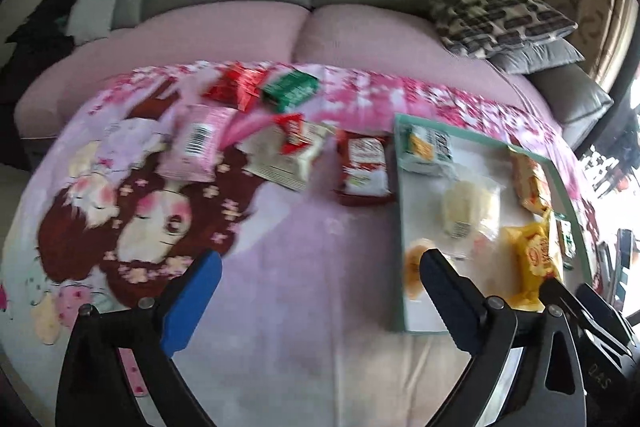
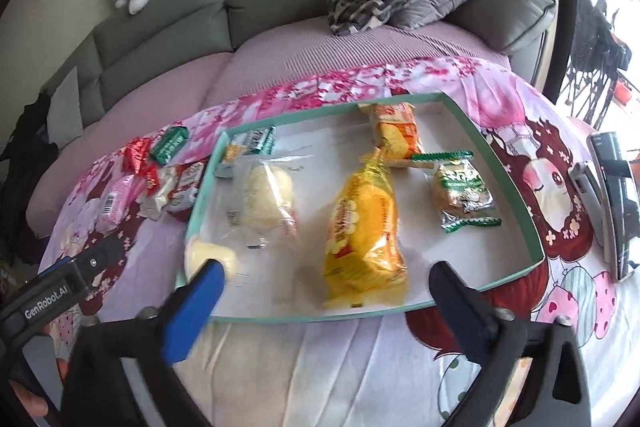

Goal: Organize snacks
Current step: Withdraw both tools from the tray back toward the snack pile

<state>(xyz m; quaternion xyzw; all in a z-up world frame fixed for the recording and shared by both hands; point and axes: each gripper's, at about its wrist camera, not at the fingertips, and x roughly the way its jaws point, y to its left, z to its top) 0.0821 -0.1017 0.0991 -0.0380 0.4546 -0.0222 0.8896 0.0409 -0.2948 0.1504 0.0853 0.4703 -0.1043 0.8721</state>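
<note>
Both claws stand wide apart with nothing between their pads: the left gripper [image 1: 320, 291] hangs over bare blanket [image 1: 300, 227], and the right gripper [image 2: 326, 291] hovers at the near edge of the green-rimmed tray [image 2: 516, 187]. Sorting looks roughly half done. Ahead of the right claw, inside the tray, lie a yellow bag [image 2: 364, 227] straight in front, a clear-wrapped pale bun [image 2: 266, 203] ahead and to the left, an orange packet [image 2: 396, 133] at the far wall, a green-edged cake packet [image 2: 462, 189] ahead and to the right, and a green-and-white packet [image 2: 250, 145] in the far left corner — five or so pieces already placed. Still loose on the blanket, well ahead of the left claw, are a dark red sachet [image 1: 364, 167] just beside the tray's left wall, a white-and-red packet [image 1: 288, 151], a pink packet [image 1: 198, 143], a red wrapper [image 1: 236, 87] and a green wrapper [image 1: 290, 89]. Those five remain to be carried over, I judge.
</note>
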